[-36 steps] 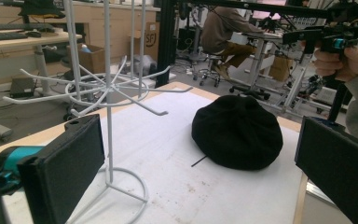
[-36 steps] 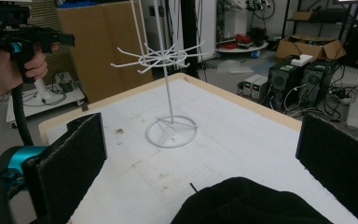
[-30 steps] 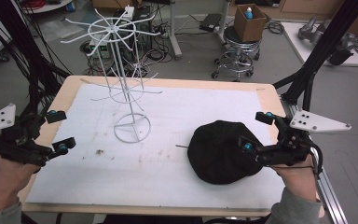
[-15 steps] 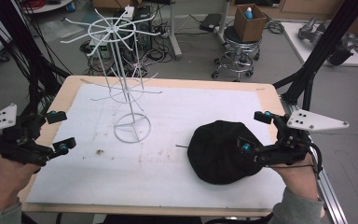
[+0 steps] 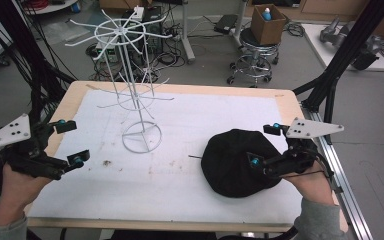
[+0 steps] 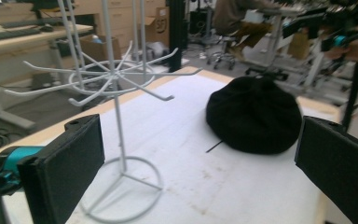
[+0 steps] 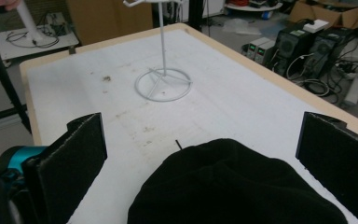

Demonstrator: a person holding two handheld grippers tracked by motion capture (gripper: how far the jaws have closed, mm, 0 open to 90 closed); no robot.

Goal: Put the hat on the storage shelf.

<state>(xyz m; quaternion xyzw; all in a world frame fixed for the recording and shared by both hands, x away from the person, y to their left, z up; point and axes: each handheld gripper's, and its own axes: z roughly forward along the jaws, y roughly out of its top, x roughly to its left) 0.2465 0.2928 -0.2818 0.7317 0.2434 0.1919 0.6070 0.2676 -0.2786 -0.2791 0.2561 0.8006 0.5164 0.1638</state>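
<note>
- High view: I have the right gripper [image 5: 264, 146] hovering over the right half of a soft black knitted beanie hat [image 5: 232, 162], jaws spread wide and gripping nothing. The hat lies flat on the white foam-covered table [image 5: 190, 180], towards its right front, well apart from the white wire display stand with radiating hooks [image 5: 130, 85] at back left.
- The left gripper [image 5: 70, 142] sits at the table's left edge, jaws likewise apart and empty.
- Containers: an open brown cardboard box [image 5: 269, 17] rests on a stool beyond the table, with a blue-capped bottle inside it; nothing on the table holds anything.
- Left gripper view: between my wide-set black jaws I see the stand's ring base and the hat [image 6: 254, 114] farther off, slumped into a low dome. I judge it light, limp and not fragile; it will sag and fold once lifted, and the fabric should give plenty of friction.
- Right gripper view: the hat [image 7: 233, 186] lies just below the parted jaws, a short thread poking from its far edge. I'd pinch a fold of cloth near the rim so the opening hangs free for a hook.
</note>
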